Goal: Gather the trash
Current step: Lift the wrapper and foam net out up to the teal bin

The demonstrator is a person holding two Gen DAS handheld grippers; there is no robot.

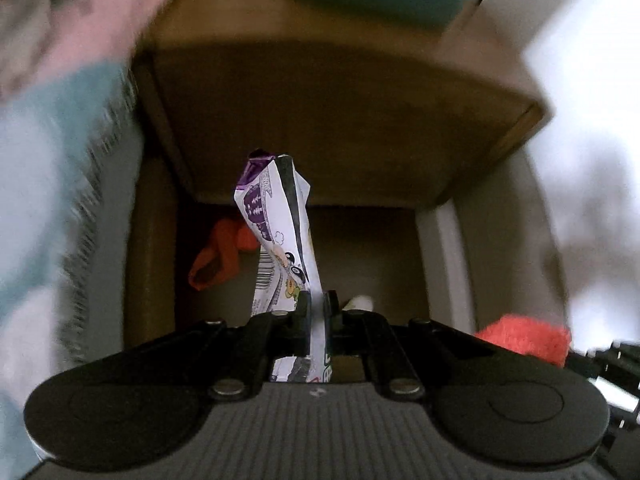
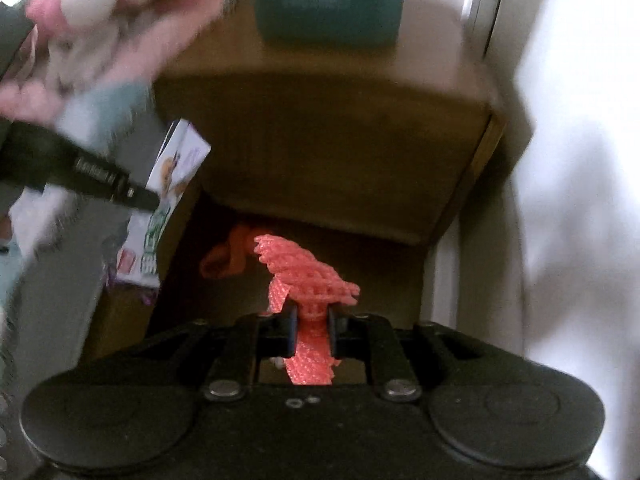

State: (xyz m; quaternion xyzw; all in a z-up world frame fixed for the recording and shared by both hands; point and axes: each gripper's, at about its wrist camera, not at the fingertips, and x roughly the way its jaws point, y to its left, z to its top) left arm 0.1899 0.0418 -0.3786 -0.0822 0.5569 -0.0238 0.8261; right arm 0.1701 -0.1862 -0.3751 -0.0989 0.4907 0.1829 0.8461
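While both pieces of trash hang over it, the cardboard box (image 1: 340, 128) takes up most of each view, its far flap raised and its dark inside open below. It already holds one crumpled orange scrap (image 1: 224, 252) lying on the bottom; a small white thing shows near the left fingers, too hidden to name. Past the box stands a teal container (image 2: 328, 4), blurred, contents unseen.

The left hand-held gripper (image 1: 318, 316) is clenched on a printed purple-and-white wrapper (image 1: 276, 220), which stands up from the jaws, twisted. In the right wrist view that wrapper seems to sit close to the box's left wall, so on release it could catch the edge and slip outside. The right hand-held gripper (image 2: 312, 332) is clamped on a piece of red foam netting (image 2: 308, 276), bunched above the pads, over the opening.

Netting is the likelier trouble, I judge: its mesh may snag on a pad and cling when the jaws part. Both pieces are light and could drift off course if dropped from height. The blur suggests fast travel, which makes aiming harder.
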